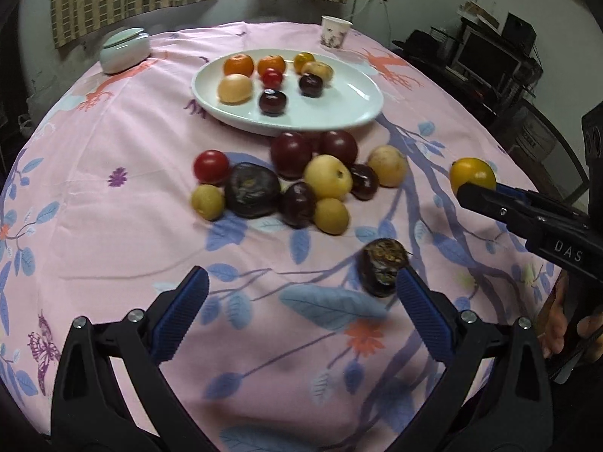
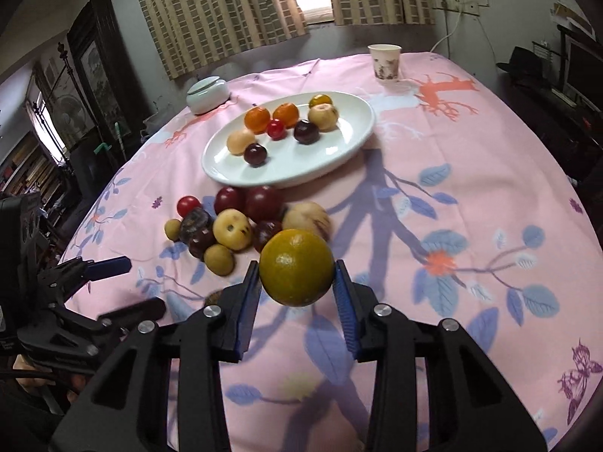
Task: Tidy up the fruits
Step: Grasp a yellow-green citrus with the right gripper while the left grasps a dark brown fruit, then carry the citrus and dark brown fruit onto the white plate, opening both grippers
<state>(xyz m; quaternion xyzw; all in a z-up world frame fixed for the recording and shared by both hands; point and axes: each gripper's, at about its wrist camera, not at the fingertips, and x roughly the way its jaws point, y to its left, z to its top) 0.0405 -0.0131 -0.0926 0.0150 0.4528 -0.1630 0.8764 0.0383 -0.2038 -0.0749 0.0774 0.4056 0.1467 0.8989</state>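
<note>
the task is judged partly done: seven fruits are seen on the white plate (image 2: 350, 143), a pile of fruit (image 1: 301, 180) is left on the pink cloth, a yellow-green citrus (image 2: 296, 267) is clamped in the right gripper (image 2: 297, 293), and the left gripper (image 1: 301, 301) is held wide apart, empty, just beside a dark wrinkled fruit (image 1: 378, 269)

White plate (image 1: 350, 113) on pink tablecloth (image 1: 113, 226) patterned with blue leaves.

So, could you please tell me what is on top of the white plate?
The white plate holds eight fruits: two oranges, one small red, two dark, three yellowish. Nothing covers them.
</note>
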